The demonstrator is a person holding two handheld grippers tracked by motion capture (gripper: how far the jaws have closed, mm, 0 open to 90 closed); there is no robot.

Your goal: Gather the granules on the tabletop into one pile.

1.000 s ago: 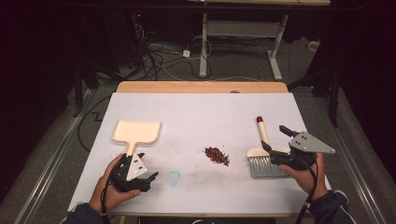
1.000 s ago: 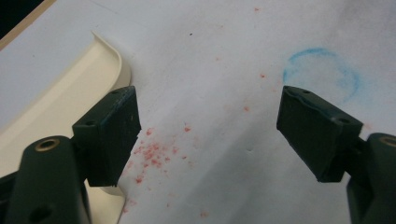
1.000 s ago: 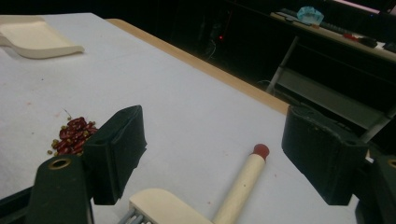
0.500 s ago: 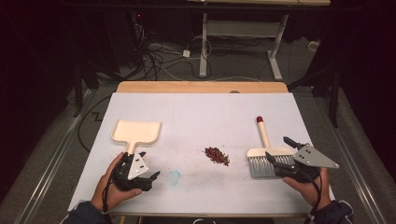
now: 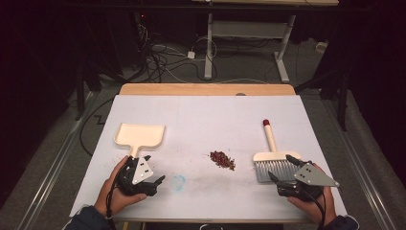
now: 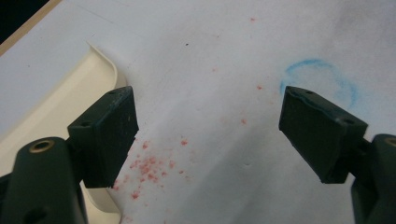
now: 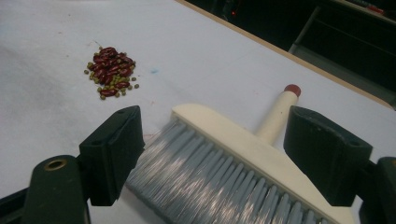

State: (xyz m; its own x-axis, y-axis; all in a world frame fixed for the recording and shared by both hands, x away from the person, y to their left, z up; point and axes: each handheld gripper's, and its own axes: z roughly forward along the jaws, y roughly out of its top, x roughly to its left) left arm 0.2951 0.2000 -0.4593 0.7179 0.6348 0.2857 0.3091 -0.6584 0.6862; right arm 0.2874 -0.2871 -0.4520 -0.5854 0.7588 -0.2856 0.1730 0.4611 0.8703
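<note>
Small pile of red and green beans (image 5: 222,159) lies near the middle of the white tabletop (image 5: 206,115), loose, nothing touching it. In the right gripper view the pile (image 7: 110,71) shows dark red beans mixed with smaller green ones, a few strays at its edge.

Right of the pile: hand brush (image 5: 274,155), cream back and handle with a red tip, grey bristles pointing toward the person, lying flat. Handle runs away from the pile's side toward the far edge.

Right gripper (image 5: 282,168) sits at the bristle end of the brush, on the side away from the far edge, held in the person's right hand (image 5: 311,203). Jaws wide apart, one to each side of the bristles (image 7: 205,177), gripping nothing.

Left of the pile, well apart: cream dustpan (image 5: 140,136), handle pointing toward the person.

Left gripper (image 5: 154,173) is just beside the dustpan handle, held in the left hand (image 5: 114,194). Jaws wide, empty; dustpan rim (image 6: 100,63) beside one jaw.

Between the pile and the left gripper: faint blue ring mark (image 5: 178,182) on the tabletop, and a scatter of red specks (image 6: 149,165).
</note>
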